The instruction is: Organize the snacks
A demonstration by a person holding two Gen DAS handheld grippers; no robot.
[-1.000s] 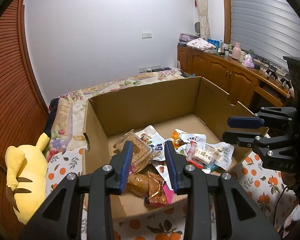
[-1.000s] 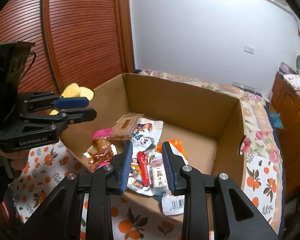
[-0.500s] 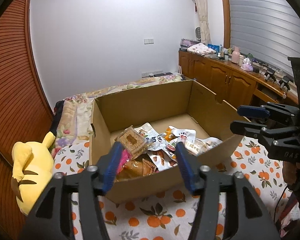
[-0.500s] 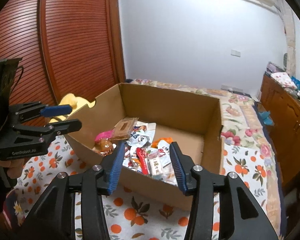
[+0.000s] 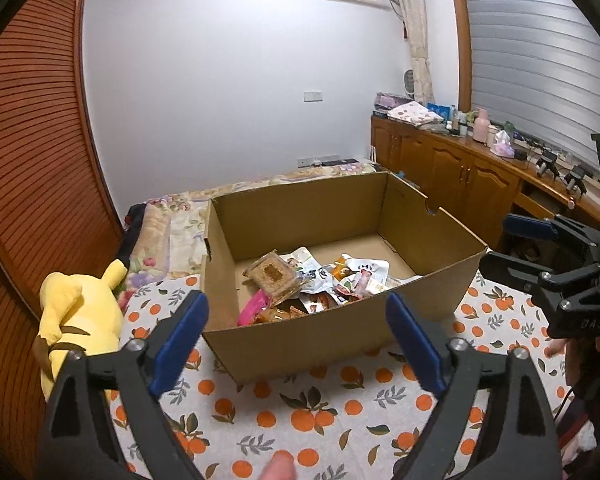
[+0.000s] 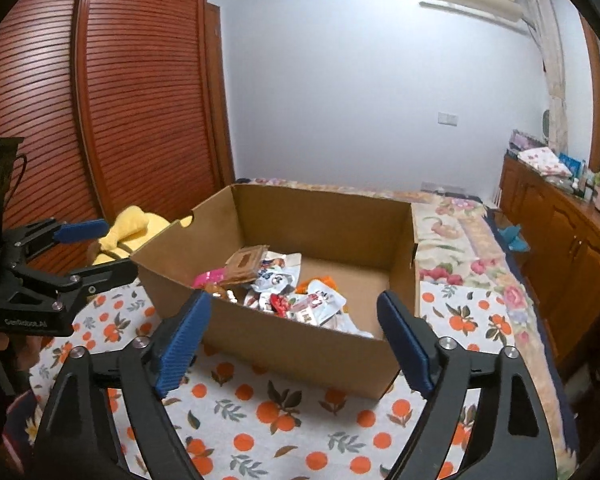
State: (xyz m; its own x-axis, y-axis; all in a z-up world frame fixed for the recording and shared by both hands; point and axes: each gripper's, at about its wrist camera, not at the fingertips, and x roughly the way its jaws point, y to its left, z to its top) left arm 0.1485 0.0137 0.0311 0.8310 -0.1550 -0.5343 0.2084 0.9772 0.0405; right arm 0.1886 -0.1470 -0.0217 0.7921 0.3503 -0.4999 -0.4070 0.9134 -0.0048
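Note:
An open cardboard box (image 5: 324, 332) stands on an orange-print cloth and also shows in the right wrist view (image 6: 300, 344). Several snack packets (image 5: 320, 280) lie in a heap on its floor; they also show in the right wrist view (image 6: 284, 288). A clear-wrapped brown biscuit pack (image 5: 274, 276) lies on top at the left. My left gripper (image 5: 296, 340) is wide open and empty, in front of the box's near wall. My right gripper (image 6: 292, 336) is wide open and empty, in front of the same box. Each gripper shows side-on in the other's view.
A yellow plush toy (image 5: 76, 316) lies left of the box by a wooden louvred wardrobe (image 5: 24, 160). A floral quilt (image 6: 456, 240) covers the bed behind. A wooden cabinet (image 5: 460, 176) with bottles runs along the right wall.
Both grippers have pulled back and up from over the box to in front of it. Both have opened from narrow to wide. The snacks have stayed in the box.

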